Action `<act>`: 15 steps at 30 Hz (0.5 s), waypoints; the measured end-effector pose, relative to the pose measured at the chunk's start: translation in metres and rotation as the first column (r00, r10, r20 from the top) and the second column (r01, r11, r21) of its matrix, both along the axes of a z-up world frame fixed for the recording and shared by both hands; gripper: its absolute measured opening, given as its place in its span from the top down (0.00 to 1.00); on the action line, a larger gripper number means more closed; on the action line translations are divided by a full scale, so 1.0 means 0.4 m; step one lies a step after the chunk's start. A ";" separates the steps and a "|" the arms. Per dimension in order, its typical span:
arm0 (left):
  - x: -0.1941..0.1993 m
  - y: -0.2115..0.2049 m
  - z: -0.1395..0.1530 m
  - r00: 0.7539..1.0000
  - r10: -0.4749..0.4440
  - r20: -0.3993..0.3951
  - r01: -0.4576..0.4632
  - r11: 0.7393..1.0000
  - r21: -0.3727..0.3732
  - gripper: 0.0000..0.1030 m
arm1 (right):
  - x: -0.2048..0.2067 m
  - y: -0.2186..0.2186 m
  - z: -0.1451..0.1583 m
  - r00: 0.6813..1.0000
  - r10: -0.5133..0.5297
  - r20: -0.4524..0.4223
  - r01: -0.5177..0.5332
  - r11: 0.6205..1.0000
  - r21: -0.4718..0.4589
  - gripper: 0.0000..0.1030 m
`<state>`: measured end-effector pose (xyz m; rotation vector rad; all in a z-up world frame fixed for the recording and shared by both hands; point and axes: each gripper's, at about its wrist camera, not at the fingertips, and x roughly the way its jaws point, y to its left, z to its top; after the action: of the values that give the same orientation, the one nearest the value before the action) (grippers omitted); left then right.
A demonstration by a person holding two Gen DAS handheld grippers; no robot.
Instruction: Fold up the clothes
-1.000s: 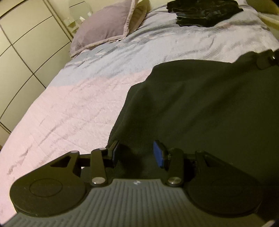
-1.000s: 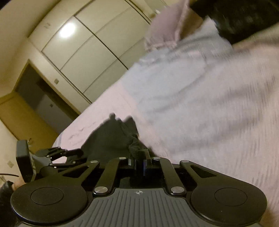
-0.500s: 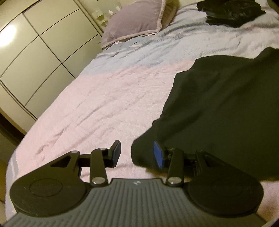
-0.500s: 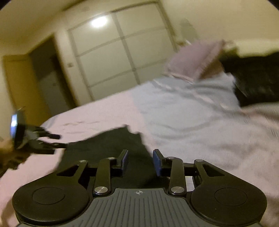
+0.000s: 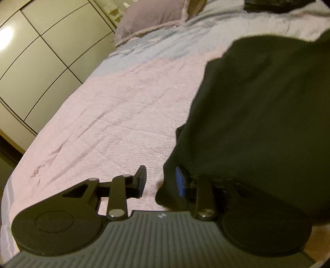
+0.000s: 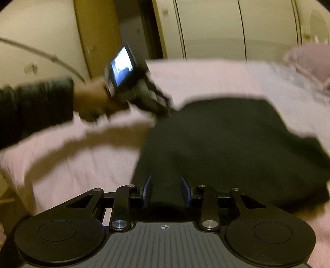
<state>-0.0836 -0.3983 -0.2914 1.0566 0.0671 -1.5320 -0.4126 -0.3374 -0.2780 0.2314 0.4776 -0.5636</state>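
Dark, near-black soft cloth garment [image 5: 257,115] lies spread on the pale pink crinkled bedspread [image 5: 115,115], on the side of the bed away from the wardrobe. I cannot tell its type or which end is the neck; its edges are blurred in both views. In the left wrist view its long axis runs from my near right up toward the head of the bed, with its left edge slanting the same way.

Left gripper [image 5: 159,181]: jaws wide apart, clamping nothing. Its right blue-padded finger [image 5: 179,183] sits at, and partly under, the garment's near left corner; the left finger is over bare bedspread.

Right gripper [image 6: 166,190]: jaws likewise parted, dark cloth showing in the gap between the blue pads. I cannot tell whether they touch it.

In the right wrist view I see the person's left hand [image 6: 92,103], in a dark sleeve [image 6: 35,107], holding the left gripper at the cloth's far corner.

Surroundings: mauve square pillow [image 5: 152,16] at the head of the bed, a second dark heap of clothes [image 5: 276,5] beyond the garment, cream panelled wardrobe doors [image 5: 37,59] along the bed's left side. Nothing lies on the garment itself.
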 end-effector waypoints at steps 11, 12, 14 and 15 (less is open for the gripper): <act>-0.002 0.235 0.081 0.963 -0.187 0.191 0.208 0.974 -0.093 0.37 | 0.132 0.109 -0.031 0.950 0.085 -0.302 -0.130 0.983 -0.133 0.48; -0.015 0.260 0.072 0.944 -0.228 0.239 0.256 0.962 -0.094 0.32 | 0.158 0.116 -0.047 0.936 0.084 -0.342 -0.145 0.977 -0.157 0.47; -0.043 0.304 0.043 0.879 -0.314 0.358 0.362 0.929 -0.076 0.25 | 0.208 0.130 -0.079 0.904 0.079 -0.421 -0.179 0.963 -0.203 0.46; -0.057 0.323 0.021 0.830 -0.358 0.428 0.418 0.907 -0.053 0.24 | 0.234 0.136 -0.095 0.885 0.074 -0.459 -0.196 0.954 -0.225 0.46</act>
<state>-0.1063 -0.2689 -0.2831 1.3076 -0.5809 -1.6096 -0.3191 -0.2828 -0.3161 -0.1977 0.8507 -0.5355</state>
